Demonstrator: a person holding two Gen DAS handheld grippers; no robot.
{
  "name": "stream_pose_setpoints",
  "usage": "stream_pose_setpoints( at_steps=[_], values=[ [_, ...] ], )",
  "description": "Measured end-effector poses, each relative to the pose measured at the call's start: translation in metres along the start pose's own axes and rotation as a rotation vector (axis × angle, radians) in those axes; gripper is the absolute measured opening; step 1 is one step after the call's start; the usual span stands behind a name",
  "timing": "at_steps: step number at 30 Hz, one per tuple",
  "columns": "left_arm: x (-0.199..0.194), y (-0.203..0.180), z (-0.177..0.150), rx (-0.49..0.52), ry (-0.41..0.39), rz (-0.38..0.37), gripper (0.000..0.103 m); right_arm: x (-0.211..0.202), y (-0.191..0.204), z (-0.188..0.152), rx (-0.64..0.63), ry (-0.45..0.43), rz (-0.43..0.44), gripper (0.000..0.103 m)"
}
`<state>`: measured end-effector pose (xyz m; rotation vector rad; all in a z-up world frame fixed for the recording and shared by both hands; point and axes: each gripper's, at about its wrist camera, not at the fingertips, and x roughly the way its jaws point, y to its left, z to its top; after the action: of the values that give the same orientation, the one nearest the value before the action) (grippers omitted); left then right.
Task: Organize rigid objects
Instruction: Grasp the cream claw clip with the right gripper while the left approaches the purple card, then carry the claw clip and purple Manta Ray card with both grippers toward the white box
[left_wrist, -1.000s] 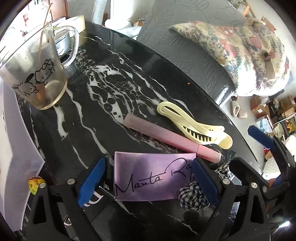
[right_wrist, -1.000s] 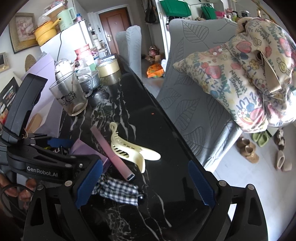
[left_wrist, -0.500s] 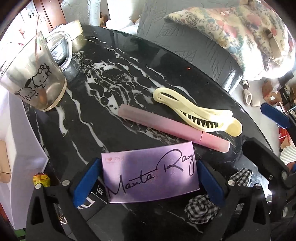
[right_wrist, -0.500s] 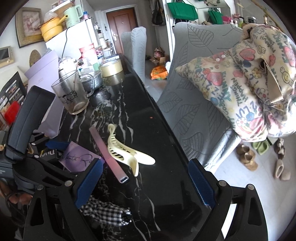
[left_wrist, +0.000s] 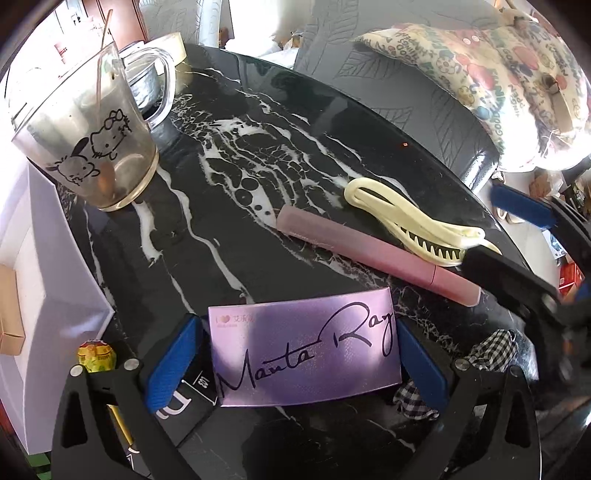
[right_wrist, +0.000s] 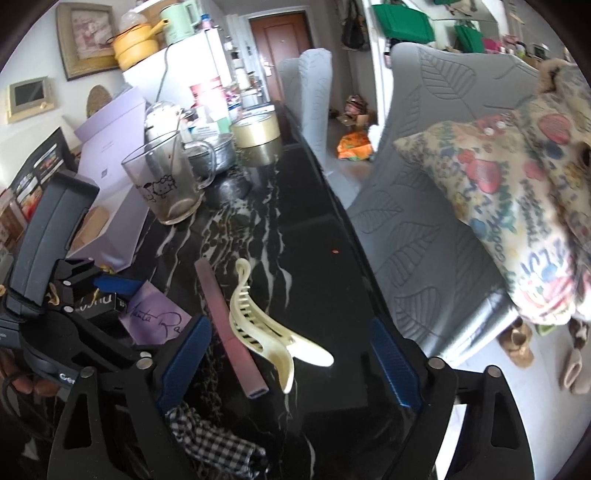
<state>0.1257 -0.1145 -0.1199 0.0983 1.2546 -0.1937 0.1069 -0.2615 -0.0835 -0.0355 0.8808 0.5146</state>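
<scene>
My left gripper (left_wrist: 295, 356) is shut on a purple "Manta Ray" box (left_wrist: 304, 350), its blue pads against both short ends; it holds it low over the black marble table (left_wrist: 229, 177). The box also shows in the right wrist view (right_wrist: 155, 317). A pink stick (left_wrist: 373, 254) and a cream hair claw (left_wrist: 413, 221) lie just beyond. My right gripper (right_wrist: 291, 358) is open and empty, its jaws either side of the claw (right_wrist: 262, 325) and the stick (right_wrist: 229, 328).
A glass cartoon mug (left_wrist: 85, 144) stands far left, with a tape roll (right_wrist: 256, 129) and metal pot (right_wrist: 214, 151) behind. A checked scrunchie (right_wrist: 210, 443) lies near me. A white box (left_wrist: 33, 280) is at left, and a black carton (left_wrist: 184, 413) lies under the left gripper. Grey chair (right_wrist: 424, 221) beyond the table edge.
The left gripper has closed onto the purple box and raised it slightly. The right gripper has moved in from the right, towards the hair claw.
</scene>
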Motion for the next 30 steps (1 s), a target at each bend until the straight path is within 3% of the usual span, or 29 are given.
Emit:
stream_pose_setpoints(
  at_steps=[3,7,9,11,18,28,30],
  values=[
    [-0.002,0.005,-0.003,-0.001,0.002,-0.001,0.103,0.013,-0.002,0.004,-0.012,0.047,0.043,0.062],
    [-0.005,0.010,-0.007,-0.002,-0.003,0.000,0.103,0.020,0.005,0.004,-0.077,0.080,0.069,0.048],
    [-0.006,0.011,-0.009,-0.009,-0.004,0.003,0.103,0.020,0.007,0.005,-0.083,0.089,0.106,0.030],
    [-0.007,0.014,-0.011,-0.021,-0.004,0.008,0.103,0.020,0.010,0.003,-0.101,0.096,0.087,0.021],
    [-0.016,0.034,-0.024,-0.069,-0.022,-0.062,0.103,0.018,0.022,-0.002,-0.142,0.083,0.028,0.021],
    [-0.014,0.028,-0.027,-0.038,-0.045,0.012,0.103,0.016,0.026,-0.010,-0.134,0.084,0.012,0.021],
    [-0.014,0.029,-0.028,-0.044,-0.073,0.006,0.096,0.016,0.026,-0.010,-0.128,0.084,0.015,0.021]
  ],
)
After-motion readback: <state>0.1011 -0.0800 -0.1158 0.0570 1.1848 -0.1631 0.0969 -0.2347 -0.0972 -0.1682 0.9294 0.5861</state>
